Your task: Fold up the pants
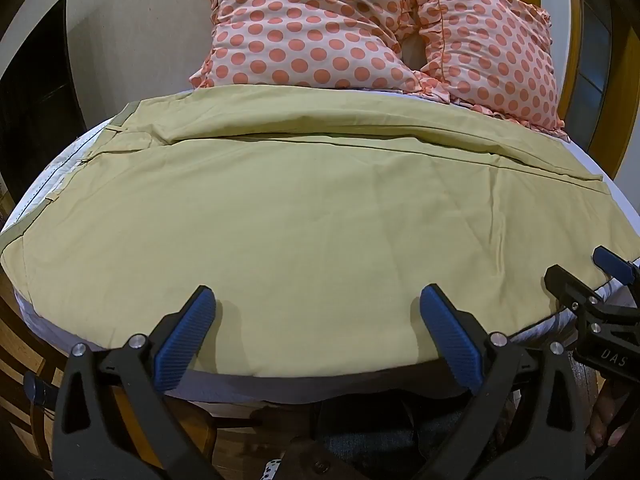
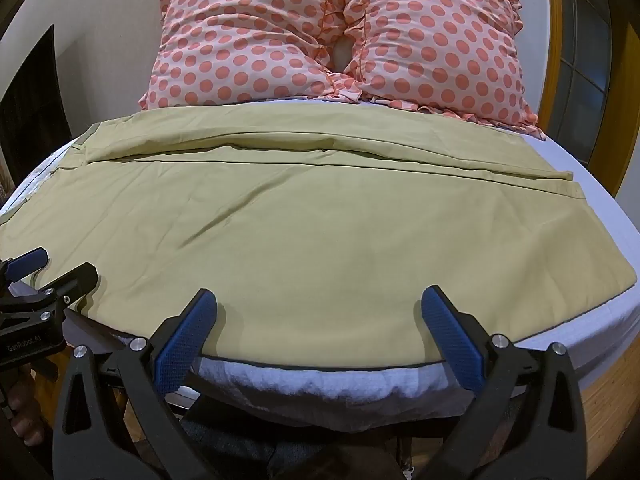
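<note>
Khaki-yellow pants (image 1: 304, 216) lie flat across the bed, waistband at the left, leg hems at the right, one leg lying over the other. They also show in the right wrist view (image 2: 288, 232). My left gripper (image 1: 318, 300) is open and empty, its blue pads over the near edge of the pants. My right gripper (image 2: 320, 300) is open and empty over the near edge further right. Each gripper shows in the other's view, the right one (image 1: 600, 280) at the right edge, the left one (image 2: 52, 272) at the left edge.
The pants lie on a white mattress (image 2: 600, 248). Two pink pillows with orange dots (image 1: 360, 28) lean against the wall behind them, also in the right wrist view (image 2: 340, 40). A wooden window frame (image 2: 556, 40) stands at the right. Wooden floor shows below the bed's near edge.
</note>
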Demonstrator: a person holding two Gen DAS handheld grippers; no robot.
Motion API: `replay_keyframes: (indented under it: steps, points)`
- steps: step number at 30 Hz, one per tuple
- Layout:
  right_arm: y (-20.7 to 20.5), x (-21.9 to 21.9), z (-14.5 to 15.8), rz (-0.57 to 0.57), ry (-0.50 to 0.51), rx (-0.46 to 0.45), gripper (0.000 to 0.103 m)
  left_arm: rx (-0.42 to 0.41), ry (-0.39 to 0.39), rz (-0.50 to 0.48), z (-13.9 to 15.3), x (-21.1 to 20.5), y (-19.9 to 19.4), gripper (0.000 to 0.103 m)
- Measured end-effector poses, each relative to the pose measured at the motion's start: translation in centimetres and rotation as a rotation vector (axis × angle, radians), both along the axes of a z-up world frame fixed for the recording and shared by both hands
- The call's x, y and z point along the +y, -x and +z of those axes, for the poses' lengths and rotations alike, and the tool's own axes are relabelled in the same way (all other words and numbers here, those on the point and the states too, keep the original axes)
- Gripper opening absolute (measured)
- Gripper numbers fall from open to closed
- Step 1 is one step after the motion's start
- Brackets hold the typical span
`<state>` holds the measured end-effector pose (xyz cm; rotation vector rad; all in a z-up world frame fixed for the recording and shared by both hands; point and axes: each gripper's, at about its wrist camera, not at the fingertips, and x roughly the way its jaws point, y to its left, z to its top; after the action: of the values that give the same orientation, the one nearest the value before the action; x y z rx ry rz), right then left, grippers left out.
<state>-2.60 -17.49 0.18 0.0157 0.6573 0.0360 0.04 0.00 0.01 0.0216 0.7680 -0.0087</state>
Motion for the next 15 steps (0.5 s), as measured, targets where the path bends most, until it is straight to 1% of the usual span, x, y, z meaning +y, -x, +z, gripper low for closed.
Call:
replay_keyframes:
  steps: [15]
  points:
    - [0.03, -0.01, -0.02, 0.0, 0.0, -0.003, 0.102, -0.005, 0.0, 0.0, 0.0, 0.0, 0.06, 0.101]
